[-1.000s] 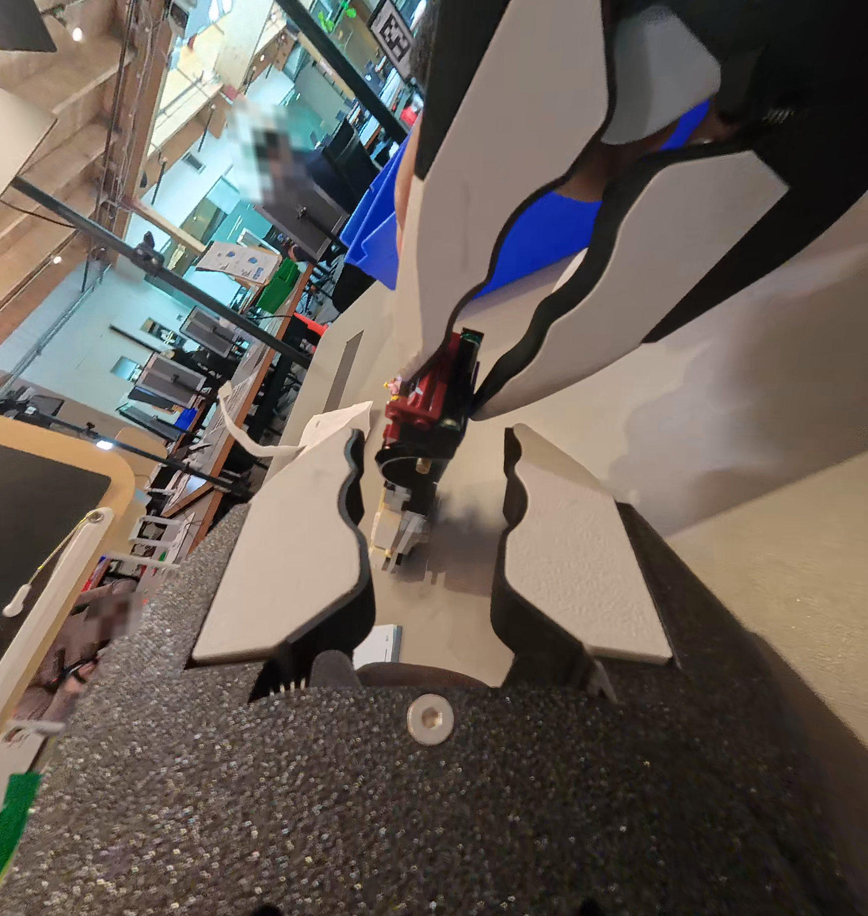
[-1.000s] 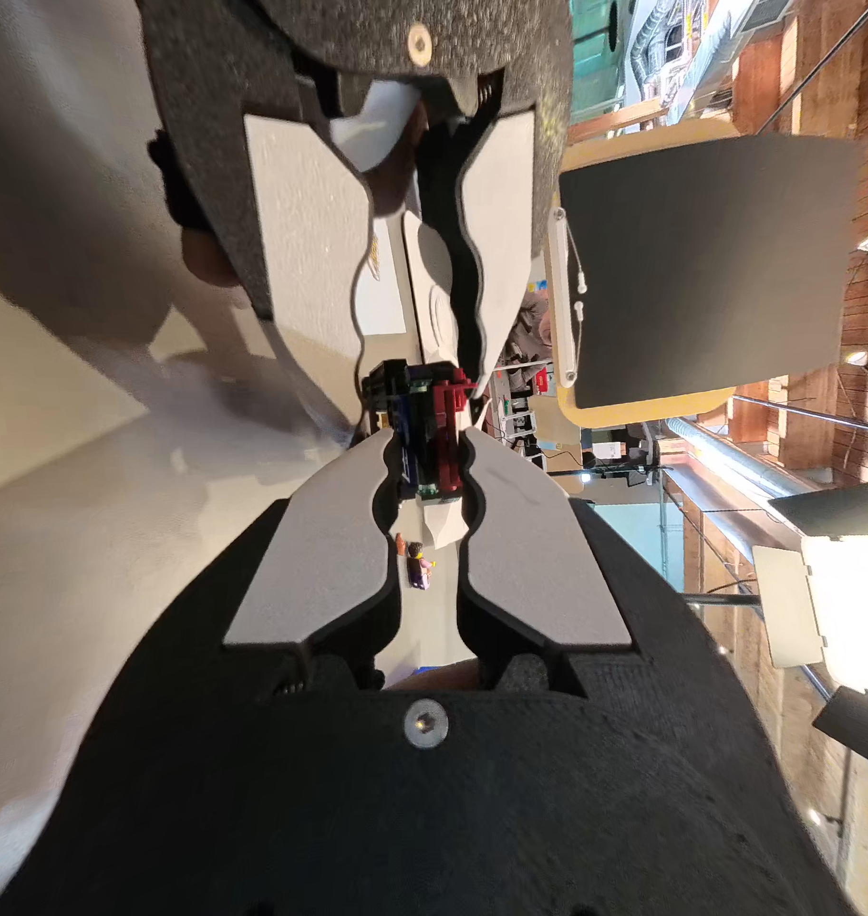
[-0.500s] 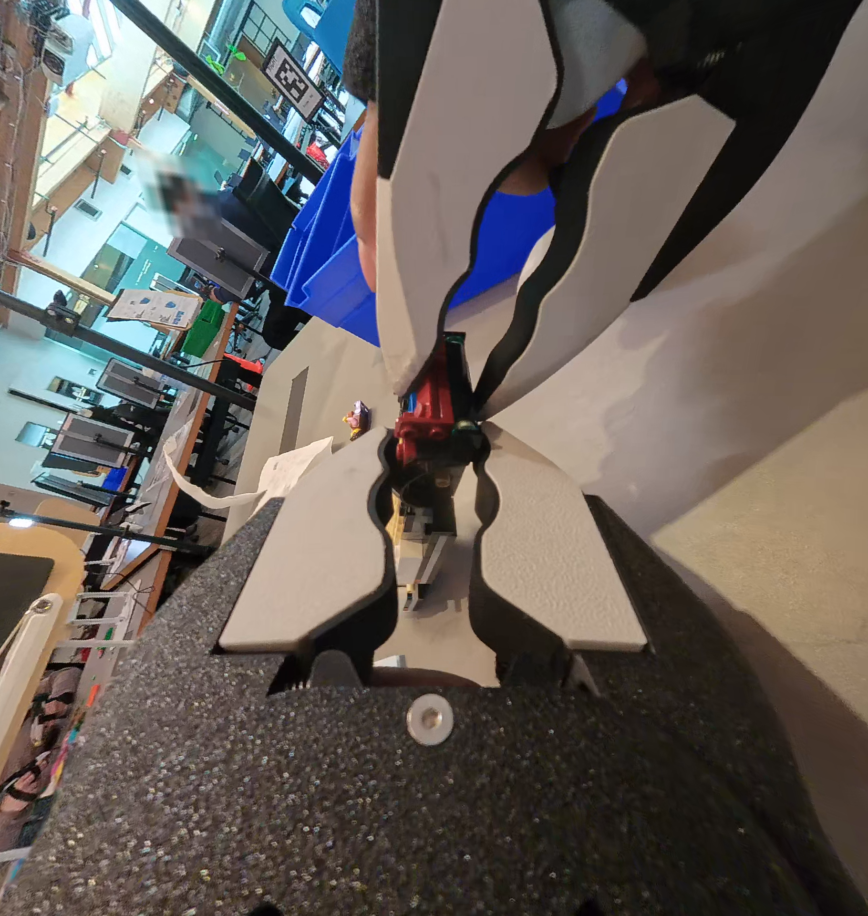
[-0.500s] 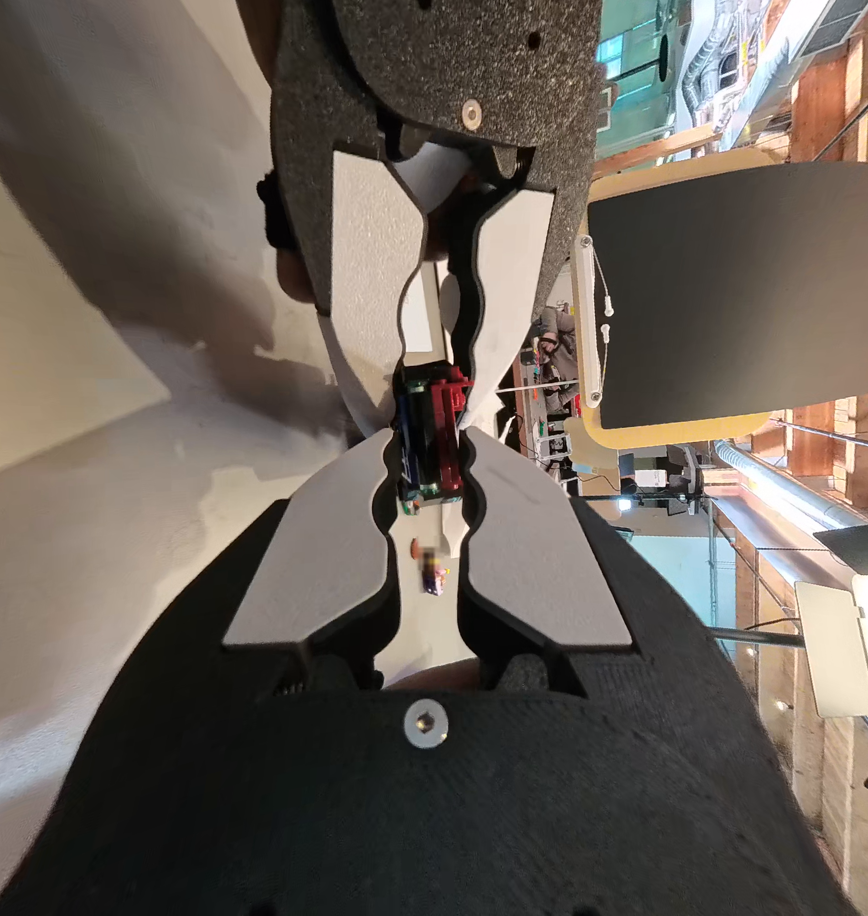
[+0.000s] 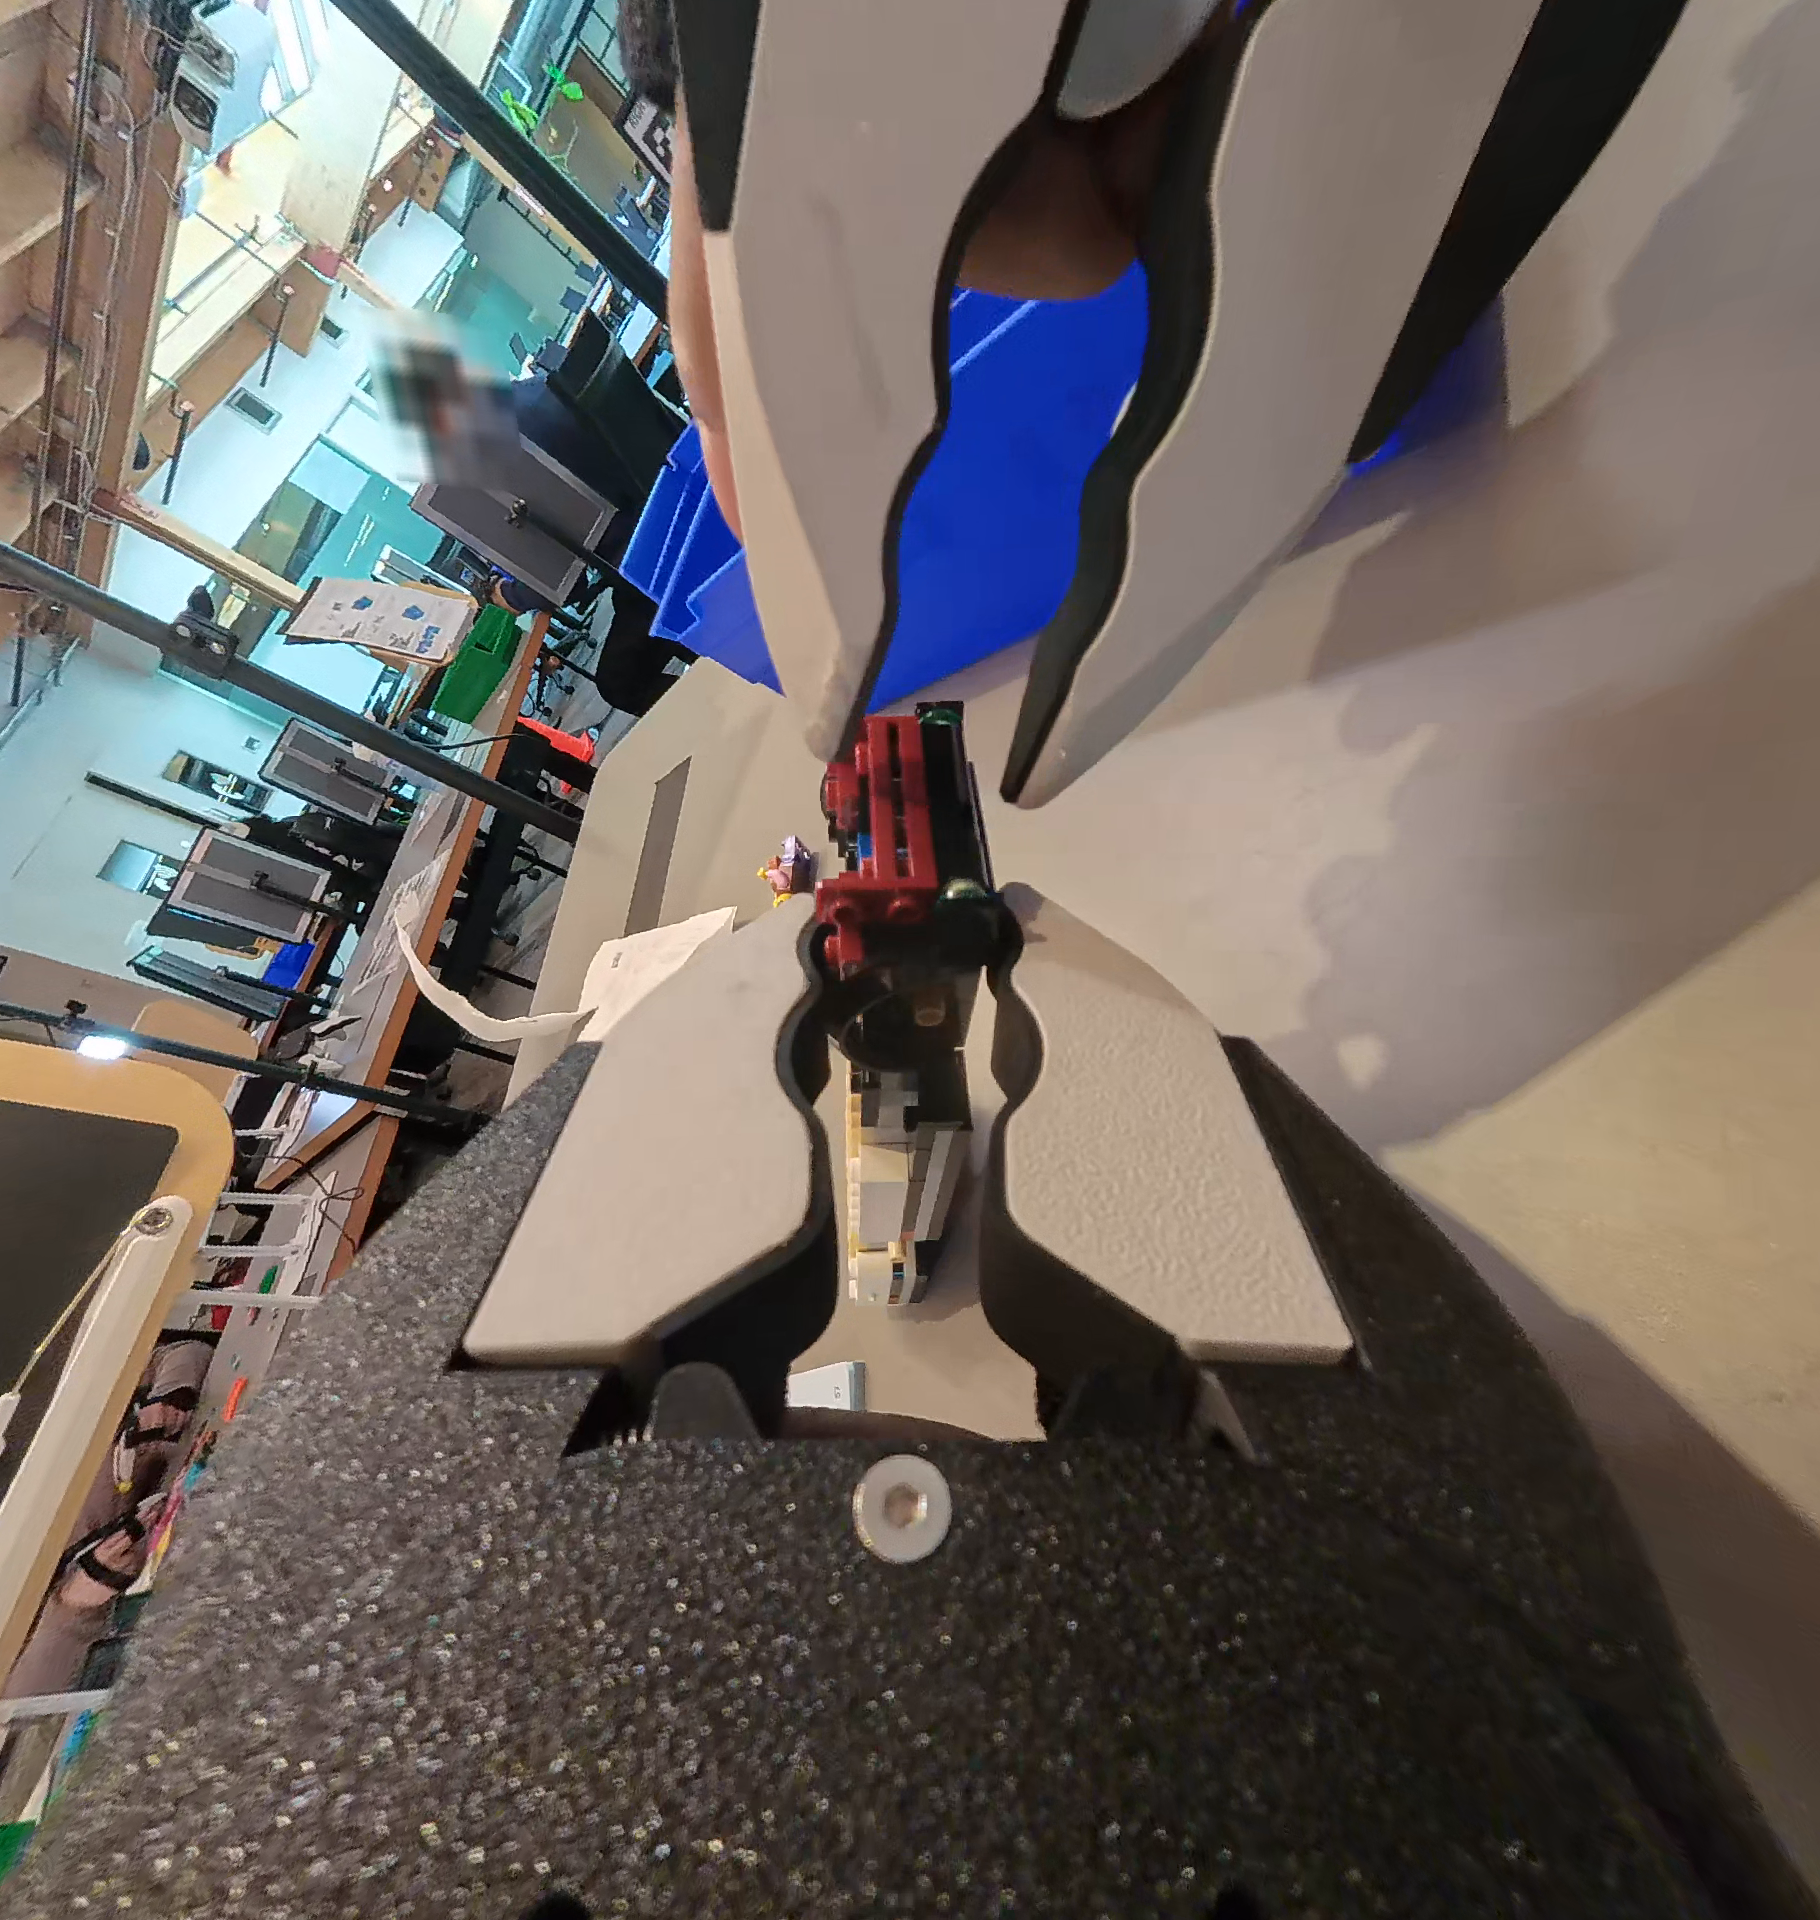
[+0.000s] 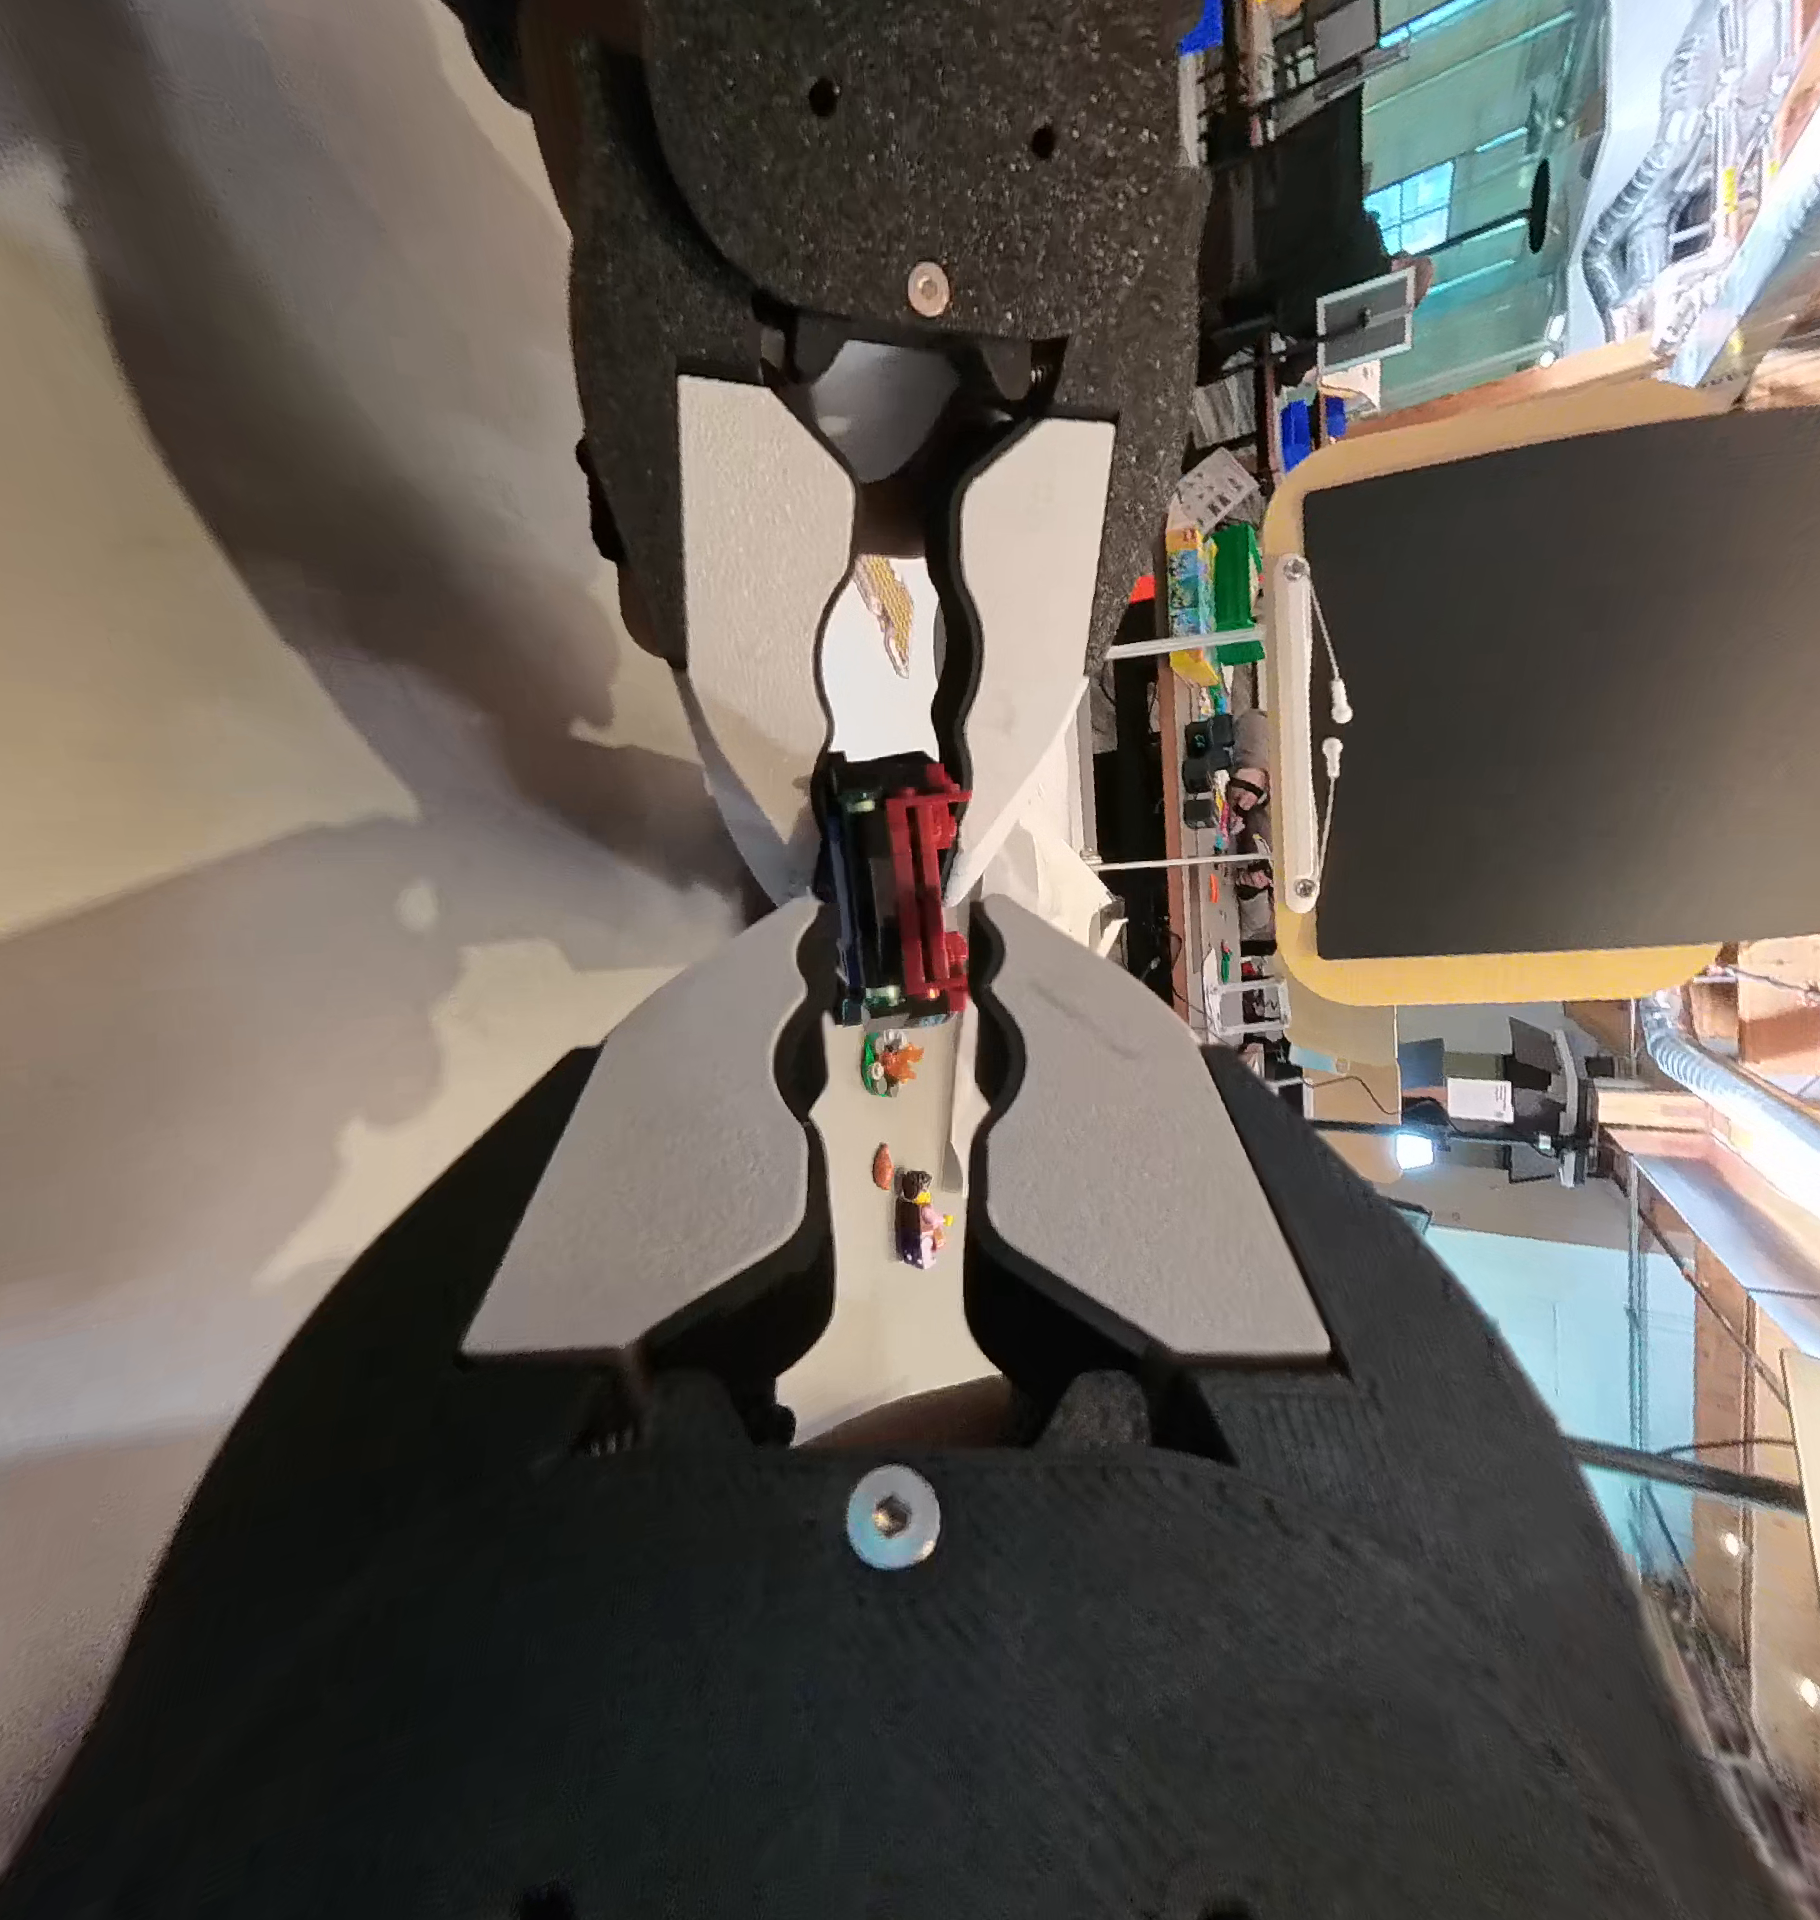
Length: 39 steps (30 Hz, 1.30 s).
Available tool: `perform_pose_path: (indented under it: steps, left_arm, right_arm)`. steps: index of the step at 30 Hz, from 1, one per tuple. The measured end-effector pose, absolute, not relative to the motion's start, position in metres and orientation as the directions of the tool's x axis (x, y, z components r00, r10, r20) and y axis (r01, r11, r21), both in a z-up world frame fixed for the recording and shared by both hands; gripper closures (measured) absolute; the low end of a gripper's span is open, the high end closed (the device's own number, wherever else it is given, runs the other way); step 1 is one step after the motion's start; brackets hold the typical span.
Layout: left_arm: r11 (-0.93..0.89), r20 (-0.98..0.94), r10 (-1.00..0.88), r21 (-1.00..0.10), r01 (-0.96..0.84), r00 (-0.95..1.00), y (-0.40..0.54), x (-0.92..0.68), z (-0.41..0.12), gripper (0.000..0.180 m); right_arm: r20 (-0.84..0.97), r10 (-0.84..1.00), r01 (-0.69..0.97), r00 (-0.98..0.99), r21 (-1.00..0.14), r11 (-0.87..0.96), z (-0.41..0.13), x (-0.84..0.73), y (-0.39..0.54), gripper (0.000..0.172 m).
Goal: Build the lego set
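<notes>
A toy brick model, dark red and black [image 5: 890, 821], hangs above the pale table [image 5: 1508, 1143] between the two grippers, which face each other. My left gripper [image 5: 906, 925] is shut on its near end, with both pads against its sides. The right gripper [image 5: 927, 774] reaches in from above: one fingertip [image 5: 833, 743] touches the red side, while the other [image 5: 1025, 795] stands a little off the black side. In the right wrist view the model [image 6: 911, 894] sits between my right gripper's tips [image 6: 890, 925], with the left gripper [image 6: 880, 873] clamped on its far end.
A small toy figure [image 6: 916, 1226], a green and orange flower piece [image 6: 890, 1065] and a brown bit [image 6: 883, 1164] lie on the table. A grey and white brick part [image 5: 890, 1174] sits between my left fingers. Paper sheets [image 5: 657, 956] and blue bins [image 5: 989, 468] lie beyond. My left and right fingertips are right by each other. From either gripper's tips it is about 25 cm to the small toy figure [image 6: 916, 1226].
My left gripper moved up to the model and its pads came together on the near end. My right gripper's fingers have parted slightly, one pad leaving the black side.
</notes>
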<state>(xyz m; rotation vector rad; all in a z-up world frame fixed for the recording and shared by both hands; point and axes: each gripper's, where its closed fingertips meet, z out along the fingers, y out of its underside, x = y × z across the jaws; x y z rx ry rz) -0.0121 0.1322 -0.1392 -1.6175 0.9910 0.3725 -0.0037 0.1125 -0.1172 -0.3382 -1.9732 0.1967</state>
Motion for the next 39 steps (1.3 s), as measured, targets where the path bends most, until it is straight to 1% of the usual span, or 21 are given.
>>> perform_pose_path:
  steps: [6, 15, 18, 21, 34, 39]
  left_arm:
    - [0.004, -0.701, -0.406, -0.643, -0.766, 0.586, 0.130, -0.011, -0.137, 0.153]
    - [0.018, -0.701, -0.403, -0.649, -0.760, 0.589, 0.127, -0.010, -0.131, 0.153]
    - [0.025, -0.698, -0.397, -0.657, -0.754, 0.596, 0.126, -0.010, -0.128, 0.153]
    - [0.028, -0.696, -0.393, -0.662, -0.749, 0.601, 0.126, -0.011, -0.126, 0.153]
    - [0.029, -0.707, -0.380, -0.654, -0.756, 0.596, 0.125, -0.011, -0.122, 0.153]
    - [0.029, -0.709, -0.382, -0.651, -0.759, 0.593, 0.125, -0.010, -0.122, 0.153]
  right_arm:
    - [0.820, 0.298, 0.121, -0.488, -0.275, 0.954, -0.115, -0.004, 0.106, 0.147]
    - [0.670, 0.312, 0.140, -0.674, -0.299, 0.944, -0.116, -0.002, 0.105, 0.144]
    - [0.668, 0.295, 0.140, -0.683, -0.277, 0.951, -0.116, -0.004, 0.107, 0.145]
    - [0.683, 0.279, 0.134, -0.675, -0.258, 0.957, -0.115, -0.007, 0.107, 0.153]
    - [0.660, 0.248, 0.098, -0.709, -0.256, 0.962, -0.112, -0.005, 0.107, 0.154]
    - [0.666, 0.217, 0.079, -0.714, -0.232, 0.970, -0.112, -0.005, 0.106, 0.155]
